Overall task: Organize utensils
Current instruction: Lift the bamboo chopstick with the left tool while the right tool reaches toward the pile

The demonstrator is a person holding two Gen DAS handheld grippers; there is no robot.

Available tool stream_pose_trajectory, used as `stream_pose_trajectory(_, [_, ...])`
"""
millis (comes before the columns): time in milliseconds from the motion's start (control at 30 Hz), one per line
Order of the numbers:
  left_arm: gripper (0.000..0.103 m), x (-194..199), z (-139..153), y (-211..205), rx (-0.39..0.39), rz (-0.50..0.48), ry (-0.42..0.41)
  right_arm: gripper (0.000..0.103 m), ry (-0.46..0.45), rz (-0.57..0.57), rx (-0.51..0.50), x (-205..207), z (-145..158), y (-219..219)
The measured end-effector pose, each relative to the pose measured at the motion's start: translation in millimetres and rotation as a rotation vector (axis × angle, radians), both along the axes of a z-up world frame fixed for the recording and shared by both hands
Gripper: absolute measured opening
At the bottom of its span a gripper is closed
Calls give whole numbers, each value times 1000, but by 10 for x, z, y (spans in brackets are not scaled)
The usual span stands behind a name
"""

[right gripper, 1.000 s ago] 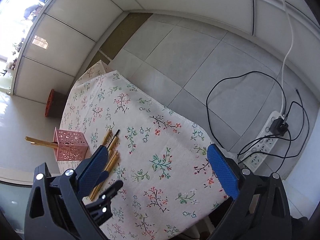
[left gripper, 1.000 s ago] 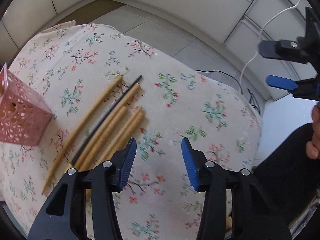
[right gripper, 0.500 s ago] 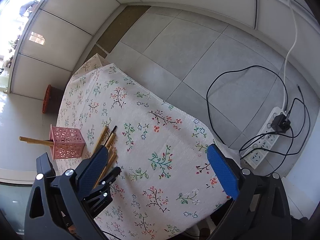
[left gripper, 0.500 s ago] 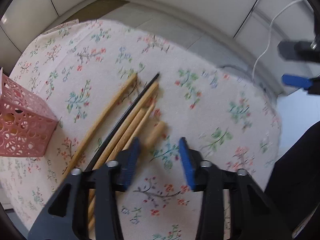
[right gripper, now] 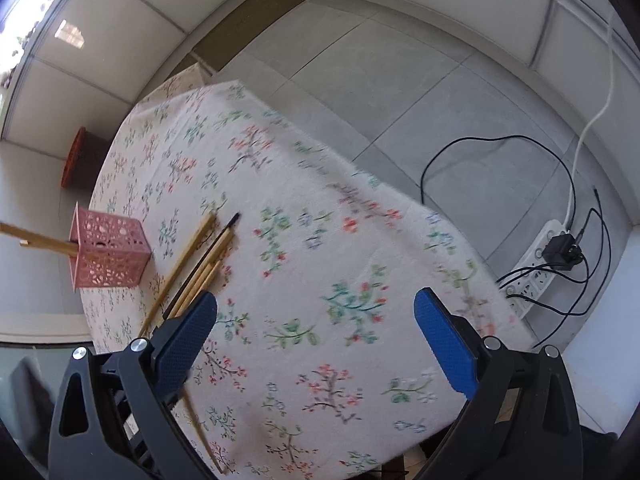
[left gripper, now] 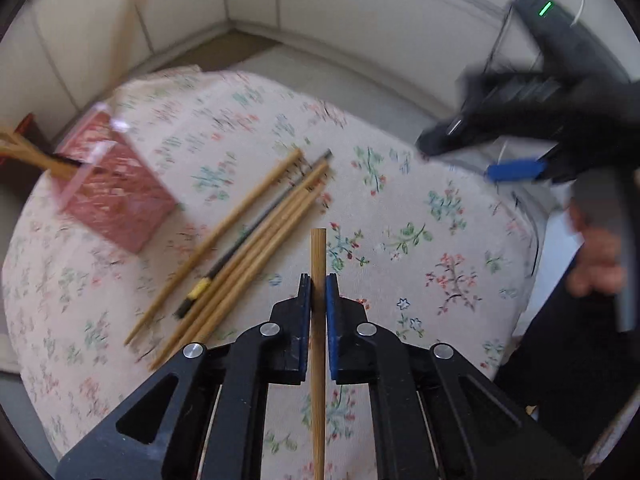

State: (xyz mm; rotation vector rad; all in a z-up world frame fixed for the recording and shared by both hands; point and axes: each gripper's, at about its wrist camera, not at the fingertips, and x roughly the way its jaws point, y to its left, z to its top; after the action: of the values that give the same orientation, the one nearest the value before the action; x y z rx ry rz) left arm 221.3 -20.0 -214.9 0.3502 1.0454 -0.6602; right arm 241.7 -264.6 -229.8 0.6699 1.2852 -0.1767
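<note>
Left wrist view: the left claw (left gripper: 318, 294) is closed on one wooden chopstick (left gripper: 318, 256), having just been closing around it. The stick runs straight up the frame between the blue pads (left gripper: 305, 304), its tip clear of the floral cloth on the counter (left gripper: 400, 216).

Left of centre, the remaining chopsticks (left gripper: 256, 236) lie in a loose diagonal bundle on the cloth; one dark stick with a yellow band (left gripper: 240, 248) lies among the wooden ones. At the left of the frame, blurred, stands the pink perforated holder (left gripper: 116, 196), with stick ends protruding from its top toward the left edge.

At the upper right of that frame the right claw (left gripper: 480, 156) appears blurred, with a hand (left gripper: 596, 256) on its grip below it.

Right wrist view: the right claw (right gripper: 316, 340) stands wide open, nothing between its blue pads (right gripper: 444, 344), over the cloth. The holder (right gripper: 108, 252) sits at the left with sticks inside; the bundle (right gripper: 196, 264) lies just beside it. A power strip (right gripper: 536, 268) with cables lies on the tiled floor at the right.
</note>
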Motion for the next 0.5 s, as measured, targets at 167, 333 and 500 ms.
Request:
stream_pose_trajectory(167, [7, -299, 542, 459, -137, 88, -107, 78, 57, -6, 13, 210, -146, 430])
stream_pose_trajectory(333, [7, -530, 771, 787, -209, 154, -167, 65, 91, -57, 23, 374, -262, 732])
stream_pose_trajectory(500, [7, -542, 892, 957, -251, 167, -200, 53, 106, -53, -107, 529, -291, 1007])
